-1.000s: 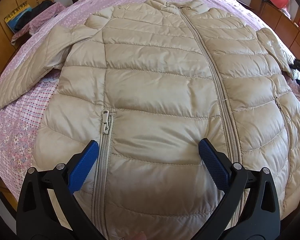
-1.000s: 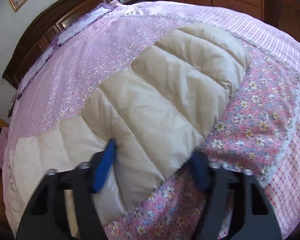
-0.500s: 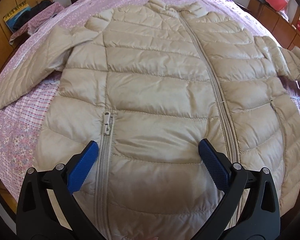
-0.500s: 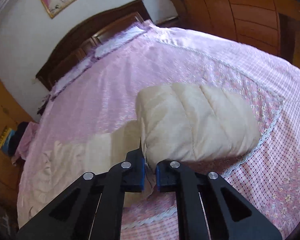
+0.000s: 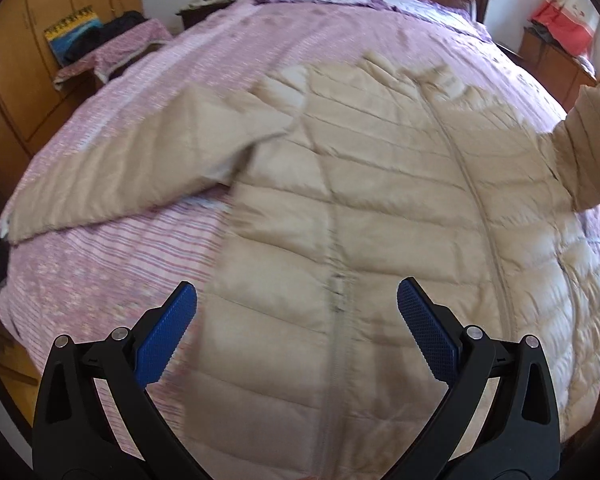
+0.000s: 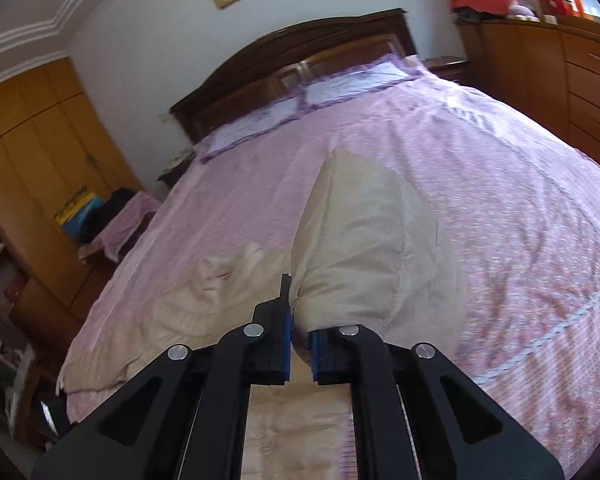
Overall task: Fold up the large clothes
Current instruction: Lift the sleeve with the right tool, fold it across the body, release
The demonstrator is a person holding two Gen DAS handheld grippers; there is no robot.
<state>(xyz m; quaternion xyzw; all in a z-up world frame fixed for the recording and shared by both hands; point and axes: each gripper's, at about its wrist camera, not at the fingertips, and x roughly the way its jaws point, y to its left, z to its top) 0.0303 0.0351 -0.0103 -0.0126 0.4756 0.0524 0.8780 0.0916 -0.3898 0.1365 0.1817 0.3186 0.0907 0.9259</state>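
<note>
My right tongs (image 6: 300,344) have clamped the jacket's (image 5: 380,208) right sleeve (image 6: 364,248) and lifted it off the bed (image 5: 120,264), so the first fold inward can start. My left tongs (image 5: 296,332) hang wide open, empty, over the hem. The chest lies flat; bare bedspread around gives room.

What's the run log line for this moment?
left tool open above jacket | right tool shut on sleeve, lifted | bed
</note>
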